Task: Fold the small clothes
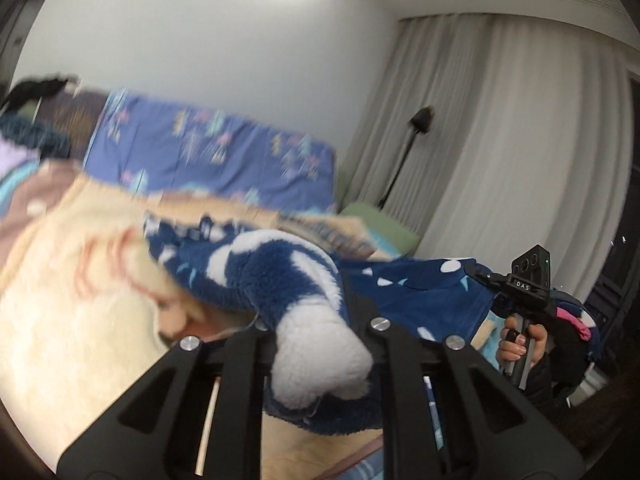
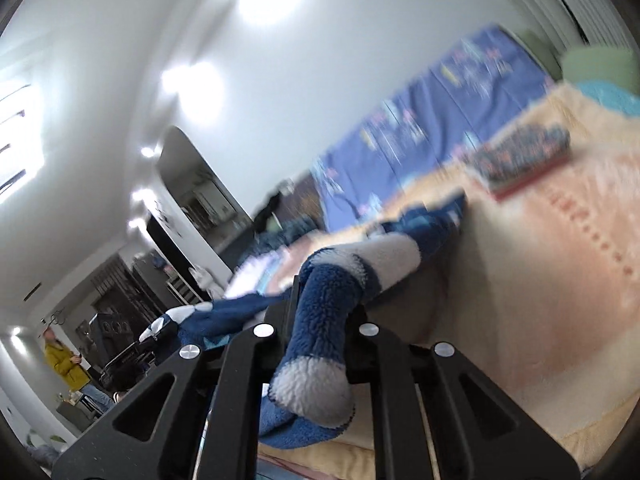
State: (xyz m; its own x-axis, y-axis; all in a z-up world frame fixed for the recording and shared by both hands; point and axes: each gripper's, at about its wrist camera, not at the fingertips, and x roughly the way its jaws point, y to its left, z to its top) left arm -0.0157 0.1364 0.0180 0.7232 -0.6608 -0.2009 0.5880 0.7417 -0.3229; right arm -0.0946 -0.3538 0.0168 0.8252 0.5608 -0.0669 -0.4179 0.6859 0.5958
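Left wrist view: both grippers pinch one fleece garment, lifted above the bed.

Left gripper point(image 1: 320, 332) is clamped on a blue-and-white fleece garment point(image 1: 304, 280), a white cuff bulging out between its arms. Beyond it the cloth stretches across to the right gripper point(image 1: 486, 280), a hand point(image 1: 520, 344) on its handle. Right wrist view, same story: right gripper point(image 2: 320, 312) squeezed on the fleece garment point(image 2: 324, 296), above the cream blanket point(image 2: 540, 280). Far side of that blanket, a small folded patterned cloth point(image 2: 520, 156) lies flat.
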